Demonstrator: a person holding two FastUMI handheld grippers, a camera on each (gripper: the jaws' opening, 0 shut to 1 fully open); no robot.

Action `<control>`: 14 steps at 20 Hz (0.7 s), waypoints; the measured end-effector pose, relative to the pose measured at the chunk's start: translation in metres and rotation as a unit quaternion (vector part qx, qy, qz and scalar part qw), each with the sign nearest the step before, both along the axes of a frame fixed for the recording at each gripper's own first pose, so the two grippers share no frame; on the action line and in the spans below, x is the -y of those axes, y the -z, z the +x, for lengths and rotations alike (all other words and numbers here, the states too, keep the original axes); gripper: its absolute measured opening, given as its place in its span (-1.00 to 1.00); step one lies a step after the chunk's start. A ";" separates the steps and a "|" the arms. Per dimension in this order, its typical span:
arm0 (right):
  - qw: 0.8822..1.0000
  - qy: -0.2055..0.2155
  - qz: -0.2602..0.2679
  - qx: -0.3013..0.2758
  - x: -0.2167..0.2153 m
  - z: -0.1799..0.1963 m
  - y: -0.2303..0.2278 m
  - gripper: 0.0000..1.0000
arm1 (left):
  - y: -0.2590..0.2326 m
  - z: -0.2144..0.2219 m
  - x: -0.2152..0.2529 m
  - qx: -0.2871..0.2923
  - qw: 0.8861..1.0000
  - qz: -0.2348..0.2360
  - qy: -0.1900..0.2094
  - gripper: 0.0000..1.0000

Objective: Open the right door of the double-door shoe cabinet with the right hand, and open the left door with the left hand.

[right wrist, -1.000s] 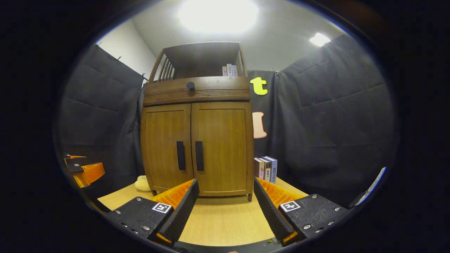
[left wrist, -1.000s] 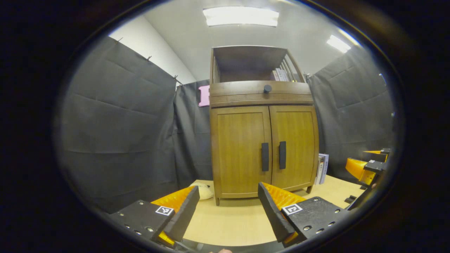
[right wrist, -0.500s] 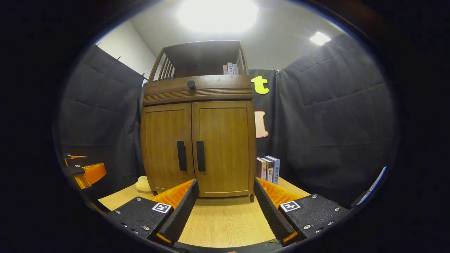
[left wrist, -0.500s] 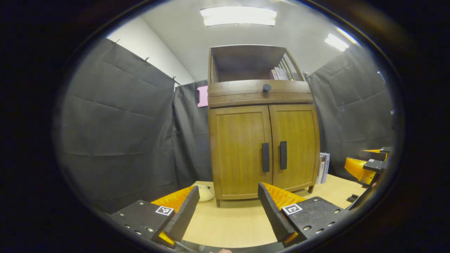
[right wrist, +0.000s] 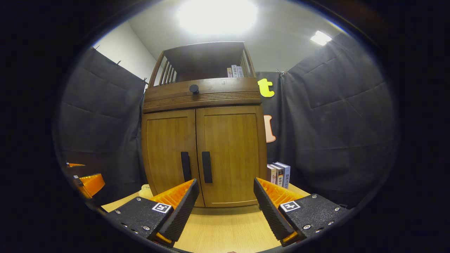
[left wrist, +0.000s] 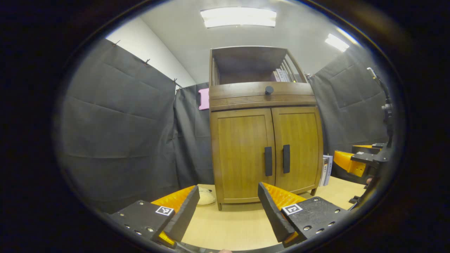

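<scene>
A wooden shoe cabinet (left wrist: 263,140) (right wrist: 200,140) stands on a light wood table, both doors closed. The left door (left wrist: 240,154) (right wrist: 168,156) and right door (left wrist: 298,147) (right wrist: 232,154) each carry a dark vertical handle near the middle seam, the left handle (left wrist: 268,161) (right wrist: 185,166) and the right handle (left wrist: 286,159) (right wrist: 206,167). My left gripper (left wrist: 228,203) is open, short of the cabinet's front. My right gripper (right wrist: 225,198) is open too, close before the right door, below its handle. The right gripper (left wrist: 355,161) also shows at the far right of the left gripper view.
Upright books (right wrist: 279,174) (left wrist: 326,170) stand on the table (left wrist: 225,225) right of the cabinet. A pale round object (left wrist: 205,196) lies at its left foot. More books sit on the open top shelf (right wrist: 235,71). A drawer with a round knob (left wrist: 269,90) is above the doors.
Both grippers have moved closer to the cabinet, the right one more. The cabinet looks larger and lower in both views. Both stay open.
</scene>
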State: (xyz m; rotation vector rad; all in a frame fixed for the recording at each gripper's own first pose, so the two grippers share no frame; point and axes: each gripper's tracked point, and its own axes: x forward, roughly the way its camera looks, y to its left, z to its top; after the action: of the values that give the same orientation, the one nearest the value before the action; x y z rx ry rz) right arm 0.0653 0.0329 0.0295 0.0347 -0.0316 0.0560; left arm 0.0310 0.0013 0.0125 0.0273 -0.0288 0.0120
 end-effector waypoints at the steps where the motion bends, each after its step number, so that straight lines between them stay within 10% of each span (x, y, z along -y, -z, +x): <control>1: 1.000 -0.002 0.002 0.002 -0.003 0.008 -0.004 0.92 | 0.001 0.002 -0.001 0.000 1.000 -0.001 0.000 0.91; 14: 0.999 -0.031 0.013 -0.008 -0.035 0.121 0.002 0.91 | -0.004 0.022 -0.028 0.010 0.999 0.001 -0.033 1.00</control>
State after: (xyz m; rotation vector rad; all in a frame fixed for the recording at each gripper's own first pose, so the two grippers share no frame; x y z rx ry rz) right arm 0.1865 0.0674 0.0275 0.0628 -0.0147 0.1166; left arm 0.0527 0.0293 0.0169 0.0304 -0.0479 0.0784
